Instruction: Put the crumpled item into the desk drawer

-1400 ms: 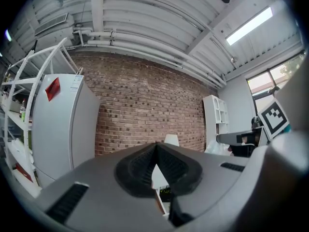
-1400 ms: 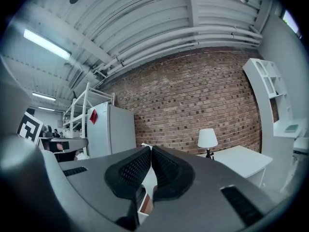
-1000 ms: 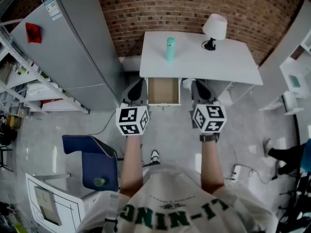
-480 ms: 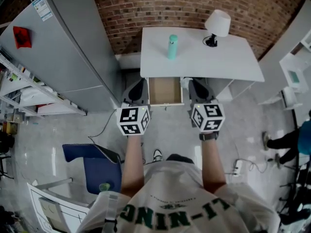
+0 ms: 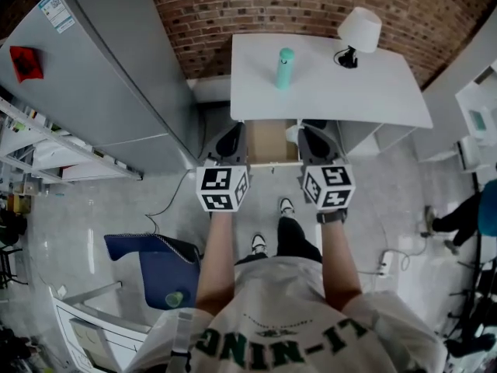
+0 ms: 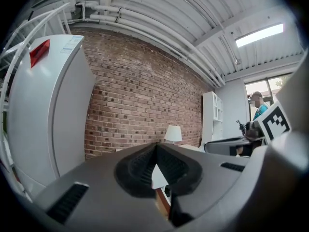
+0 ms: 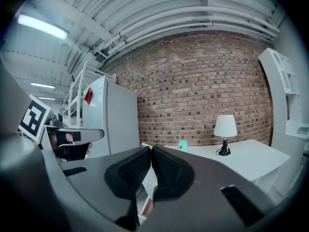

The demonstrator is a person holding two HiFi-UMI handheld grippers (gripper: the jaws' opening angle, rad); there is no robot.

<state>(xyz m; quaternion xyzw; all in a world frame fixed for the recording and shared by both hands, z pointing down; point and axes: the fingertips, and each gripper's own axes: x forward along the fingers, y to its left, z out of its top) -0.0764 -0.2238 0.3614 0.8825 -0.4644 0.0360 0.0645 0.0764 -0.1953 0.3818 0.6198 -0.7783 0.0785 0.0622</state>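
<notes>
The white desk (image 5: pixel 342 92) stands against the brick wall, and its wooden drawer (image 5: pixel 268 142) is pulled open below the front edge. My left gripper (image 5: pixel 231 136) hovers at the drawer's left side and my right gripper (image 5: pixel 313 136) at its right side. In the left gripper view the left gripper (image 6: pixel 155 146) has its jaws closed tip to tip with nothing between them. The right gripper (image 7: pixel 150 151) is likewise shut and empty in its own view. I cannot make out a crumpled item in any view.
A teal bottle (image 5: pixel 285 67) and a white lamp (image 5: pixel 359 31) stand on the desk. A grey fridge (image 5: pixel 101 68) is at the left, with shelving (image 5: pixel 39 154) beyond it. A blue chair (image 5: pixel 151 266) stands behind me on the left. A person (image 5: pixel 466 216) is at the far right.
I have stepped closer to the desk, one foot now forward. Both grippers have moved up to the open drawer's sides. Their jaws have stayed shut.
</notes>
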